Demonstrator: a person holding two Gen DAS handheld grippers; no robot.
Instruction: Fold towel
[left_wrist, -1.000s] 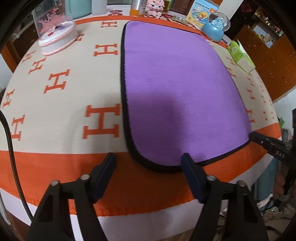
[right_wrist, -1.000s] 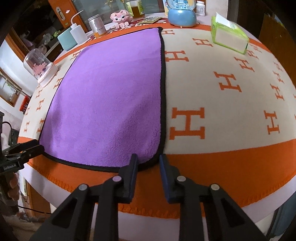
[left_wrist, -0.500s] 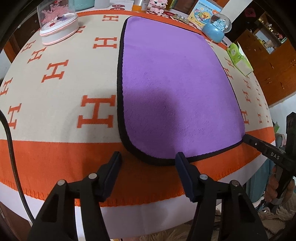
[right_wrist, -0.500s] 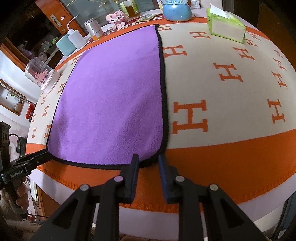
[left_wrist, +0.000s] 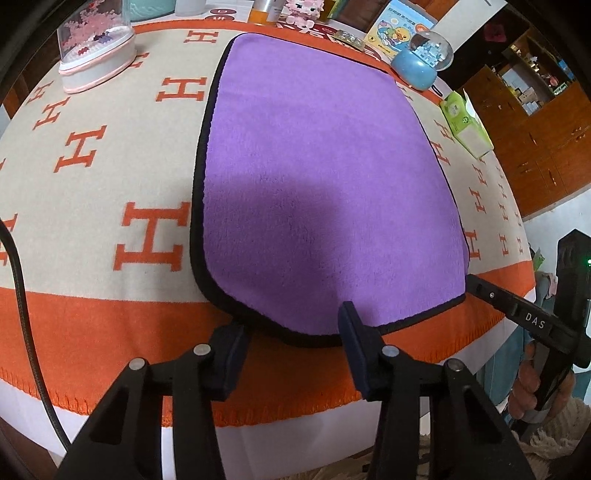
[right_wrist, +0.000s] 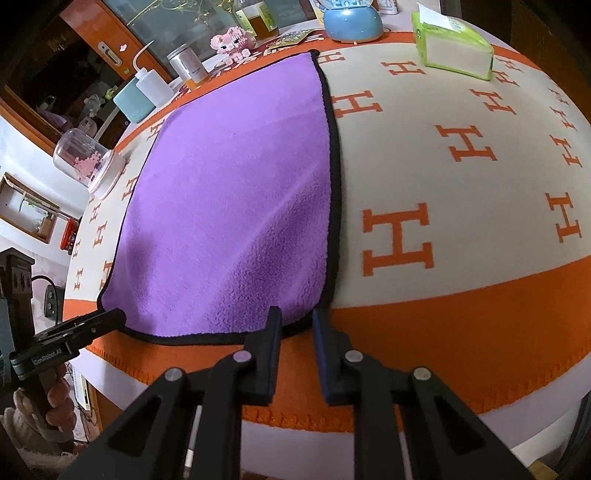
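A purple towel with black edging lies flat on the orange-and-cream blanket; it also shows in the right wrist view. My left gripper is open, its fingers straddling the towel's near left corner. My right gripper is open with a narrow gap, its fingertips at the towel's near right corner. Each gripper shows in the other's view, the right one and the left one, at opposite near corners.
A glass dome with pink blocks stands at the back left. A blue snow globe, a green tissue pack, bottles and a pink toy line the far edge. The table's front edge is just below the grippers.
Both grippers have moved forward to the towel's near corners. The left gripper's fingers have narrowed somewhat. The towel has not moved.
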